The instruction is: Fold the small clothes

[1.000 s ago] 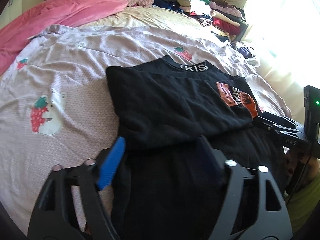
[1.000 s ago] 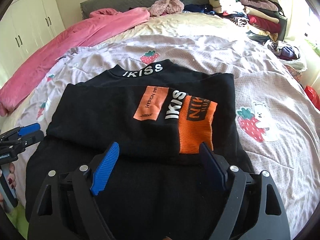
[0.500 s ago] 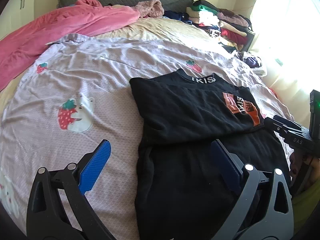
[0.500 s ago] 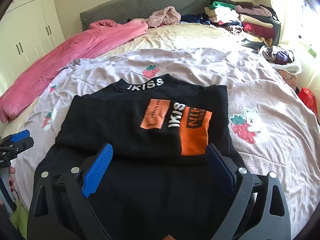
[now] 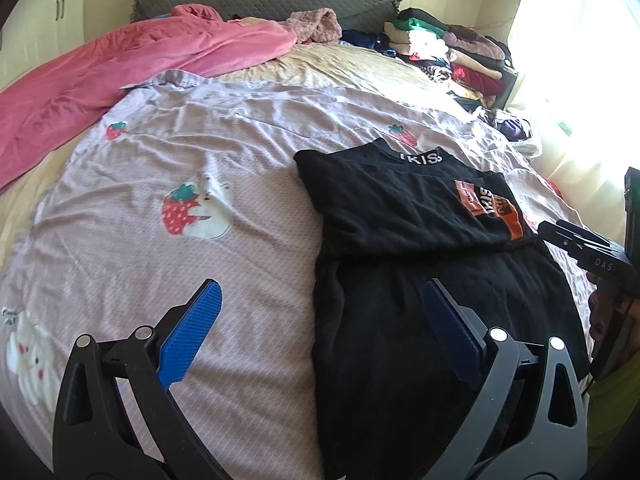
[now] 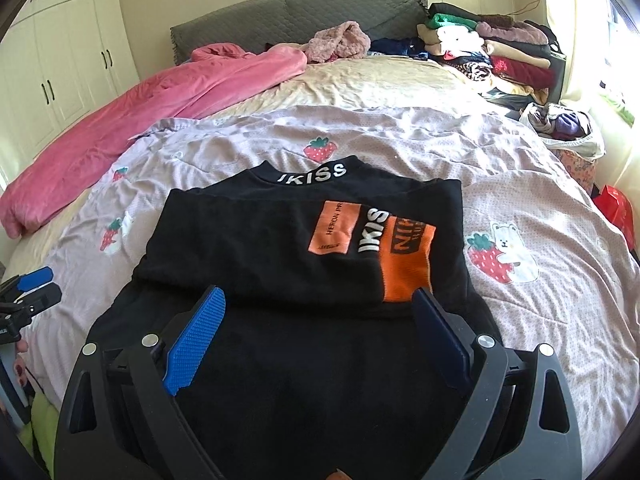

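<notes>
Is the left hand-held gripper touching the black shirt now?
Cannot tell. In the left wrist view the open left hand-held gripper overlaps the black shirt, with one finger over it, but neither view shows contact or a gap.

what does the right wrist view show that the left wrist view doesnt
Only the right wrist view: the full white wardrobe doors, a red bag at the bed's right edge, and the whole IKISS collar lettering.

Only the left wrist view: the large strawberry print left of the shirt, and the white bear print at the near left.

Both: the black shirt folded partway on the lilac bedspread, the pink blanket, the clothes pile, and both the left gripper and right gripper, jaws open.
</notes>
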Demonstrator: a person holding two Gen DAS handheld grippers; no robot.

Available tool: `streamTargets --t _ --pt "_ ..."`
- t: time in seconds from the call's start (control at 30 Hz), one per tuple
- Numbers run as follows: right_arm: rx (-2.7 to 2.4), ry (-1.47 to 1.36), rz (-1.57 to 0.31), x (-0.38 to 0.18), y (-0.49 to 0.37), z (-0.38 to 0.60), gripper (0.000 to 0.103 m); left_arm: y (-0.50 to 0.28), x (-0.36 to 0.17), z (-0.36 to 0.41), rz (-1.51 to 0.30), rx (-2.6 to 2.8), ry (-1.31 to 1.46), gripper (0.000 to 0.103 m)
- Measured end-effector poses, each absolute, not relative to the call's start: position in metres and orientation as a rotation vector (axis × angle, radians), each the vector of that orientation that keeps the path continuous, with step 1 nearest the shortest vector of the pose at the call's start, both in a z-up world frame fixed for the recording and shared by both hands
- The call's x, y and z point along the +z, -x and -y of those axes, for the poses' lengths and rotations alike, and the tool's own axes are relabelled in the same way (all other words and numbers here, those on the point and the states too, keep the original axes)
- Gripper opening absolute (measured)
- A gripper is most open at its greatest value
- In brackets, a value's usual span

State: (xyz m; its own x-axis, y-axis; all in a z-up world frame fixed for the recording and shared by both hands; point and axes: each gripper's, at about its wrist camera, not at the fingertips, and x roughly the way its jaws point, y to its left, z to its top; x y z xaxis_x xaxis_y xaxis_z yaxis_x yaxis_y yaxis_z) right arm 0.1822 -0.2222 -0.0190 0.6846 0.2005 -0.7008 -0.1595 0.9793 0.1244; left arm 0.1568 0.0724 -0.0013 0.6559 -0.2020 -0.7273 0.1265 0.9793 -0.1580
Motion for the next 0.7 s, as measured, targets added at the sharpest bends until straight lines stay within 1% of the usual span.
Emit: streamTargets --t 0.7 --pt "0.174 -0.003 -0.804 -0.016 -0.158 0.199 0.094 -0.118 -0.003 -0.095 -0.814 -0.162 0.095 0.094"
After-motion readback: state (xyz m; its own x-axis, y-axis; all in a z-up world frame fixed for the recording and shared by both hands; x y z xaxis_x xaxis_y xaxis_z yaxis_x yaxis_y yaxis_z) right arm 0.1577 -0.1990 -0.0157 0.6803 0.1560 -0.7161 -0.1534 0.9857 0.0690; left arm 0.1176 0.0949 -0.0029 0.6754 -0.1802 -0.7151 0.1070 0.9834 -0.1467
